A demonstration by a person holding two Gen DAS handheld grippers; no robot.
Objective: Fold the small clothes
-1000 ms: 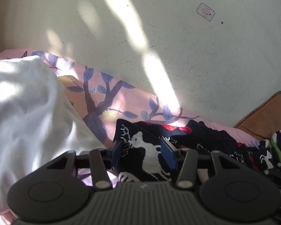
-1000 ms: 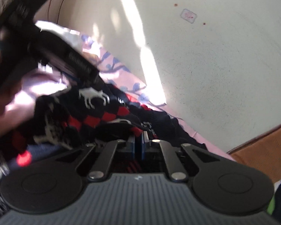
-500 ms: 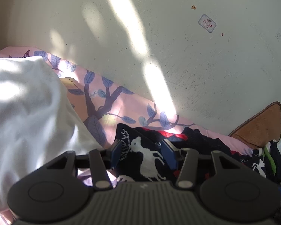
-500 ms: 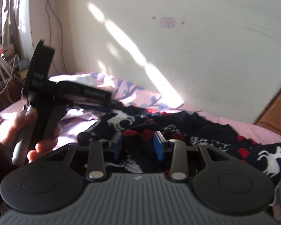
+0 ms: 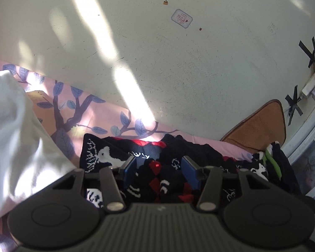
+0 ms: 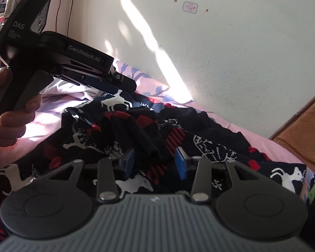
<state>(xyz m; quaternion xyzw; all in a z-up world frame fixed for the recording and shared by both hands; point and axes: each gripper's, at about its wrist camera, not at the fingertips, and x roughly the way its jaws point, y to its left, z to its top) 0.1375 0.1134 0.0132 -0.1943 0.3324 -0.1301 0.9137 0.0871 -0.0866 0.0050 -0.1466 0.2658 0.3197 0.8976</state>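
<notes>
A dark knitted sweater [image 5: 107, 155] with white deer and red diamonds lies crumpled on the pink bedsheet [image 5: 98, 115]. My left gripper [image 5: 159, 163] hovers over its upper part with the blue pads apart and fabric below the gap, not pinched. In the right wrist view the left gripper [image 6: 124, 84] stands just above the sweater [image 6: 136, 126], held by a person's hand [image 6: 10, 115]. My right gripper [image 6: 154, 157] is low over the sweater's middle. Its jaws are opening, and a raised dark fold lies between the pads without being pressed.
A white cloth [image 5: 10, 136] is heaped on the left of the bed. The cream wall [image 5: 178, 73] runs close behind. A brown cushion [image 5: 260, 126] leans at the right, with a green and black garment [image 5: 273, 159] beside it.
My right gripper went from shut on the sweater to open and drew back from it. The left gripper shifted right, so the white deer now lies left of its pad.
</notes>
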